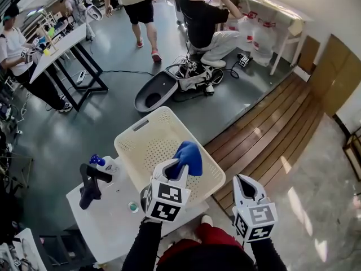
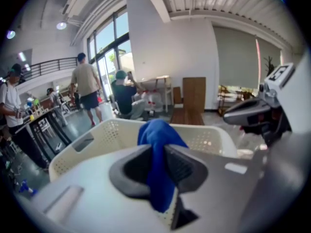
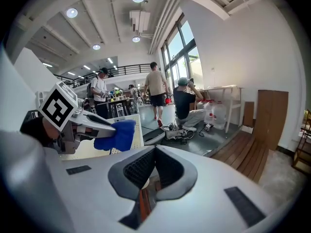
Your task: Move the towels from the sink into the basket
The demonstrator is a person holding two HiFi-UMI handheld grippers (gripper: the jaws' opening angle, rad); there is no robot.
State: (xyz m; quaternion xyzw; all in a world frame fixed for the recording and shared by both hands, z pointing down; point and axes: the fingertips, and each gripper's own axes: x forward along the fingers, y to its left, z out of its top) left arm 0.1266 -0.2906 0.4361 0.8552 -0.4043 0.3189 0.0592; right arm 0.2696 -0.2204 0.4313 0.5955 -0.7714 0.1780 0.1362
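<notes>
A blue towel [image 1: 189, 157] hangs over the inside of the cream perforated basket [image 1: 141, 145], and my left gripper [image 1: 182, 166] is shut on it. In the left gripper view the towel [image 2: 158, 144] is pinched between the dark pads and droops below them, with the basket's rim [image 2: 92, 142] just beyond. My right gripper [image 1: 246, 183] is to the right of the basket over the wooden floor, shut and holding nothing; its pads [image 3: 167, 166] meet at the tip. From the right gripper view the left gripper [image 3: 104, 126] shows with the towel [image 3: 119, 135]. The white sink top [image 1: 107, 224] lies at the lower left.
A black faucet [image 1: 90, 182] and a blue bottle [image 1: 97, 160] stand on the sink top, left of the basket. A grey tub [image 1: 155, 92] and cables lie on the floor beyond. A seated person [image 1: 206, 21], a walking person [image 1: 138, 7] and tables [image 1: 62, 44] are farther off.
</notes>
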